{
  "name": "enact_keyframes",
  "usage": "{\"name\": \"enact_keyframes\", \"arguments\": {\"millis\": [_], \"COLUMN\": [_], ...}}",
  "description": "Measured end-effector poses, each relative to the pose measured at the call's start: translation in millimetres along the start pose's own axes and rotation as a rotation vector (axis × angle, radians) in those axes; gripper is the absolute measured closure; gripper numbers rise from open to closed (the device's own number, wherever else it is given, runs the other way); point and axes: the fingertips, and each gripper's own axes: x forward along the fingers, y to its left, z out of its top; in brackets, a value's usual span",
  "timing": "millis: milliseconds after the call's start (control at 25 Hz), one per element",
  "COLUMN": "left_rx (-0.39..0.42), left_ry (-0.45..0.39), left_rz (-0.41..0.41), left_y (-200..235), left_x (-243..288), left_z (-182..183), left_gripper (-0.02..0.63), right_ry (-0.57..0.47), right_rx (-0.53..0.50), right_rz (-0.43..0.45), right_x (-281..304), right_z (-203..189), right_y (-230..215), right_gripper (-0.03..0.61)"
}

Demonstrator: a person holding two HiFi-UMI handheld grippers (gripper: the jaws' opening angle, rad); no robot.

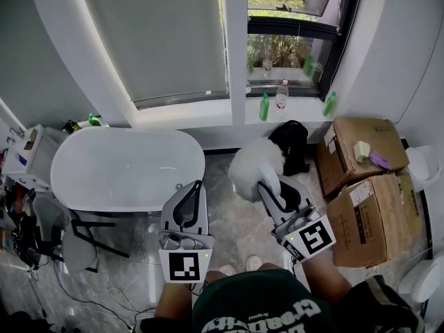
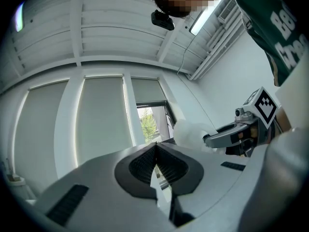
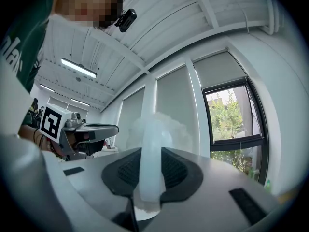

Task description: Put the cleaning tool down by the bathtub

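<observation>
The cleaning tool is a white fluffy duster (image 1: 251, 165) on a pale plastic handle (image 3: 151, 166). My right gripper (image 1: 274, 191) is shut on that handle, and the fluffy head (image 3: 159, 127) stands up beyond the pads. In the head view the tool hangs above the marble floor, just right of the white oval bathtub (image 1: 83, 179). My left gripper (image 1: 194, 187) is shut with nothing in it, its pads (image 2: 145, 167) pressed together, over the tub's near right rim. From the left gripper view I see the right gripper (image 2: 227, 137) with the duster (image 2: 189, 133).
Two cardboard boxes (image 1: 371, 207) stand at the right, with a black bag (image 1: 293, 144) by the wall behind the duster. Bottles (image 1: 281, 97) line the window sill. A grey chair (image 1: 73, 238) and cables lie left of me. A white fixture (image 1: 424, 168) is at the far right.
</observation>
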Motion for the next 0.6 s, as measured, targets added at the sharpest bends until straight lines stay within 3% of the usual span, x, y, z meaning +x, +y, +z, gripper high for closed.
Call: {"name": "enact_keyframes", "arguments": {"millis": [240,440,600], "left_rx": [-0.003,0.087,0.011], "left_ry": [-0.009,0.022,-0.013], "left_rz": [0.020,-0.003,0.024], "left_y": [-14,-37,-48], "left_x": [6,9,12], "left_z": [6,5,13], "left_gripper": [0.604,0.604,0.604], "right_ry": [-0.002,-0.005,-0.015], "right_rx": [-0.008,-0.010,-0.005], "right_rz": [0.027,0.031,0.026], "right_x": [-11,-27,-41], "right_z": [-2,-8,-7], "right_y": [-8,-21,-30], "right_gripper": [0.486,0.486,0.486]}}
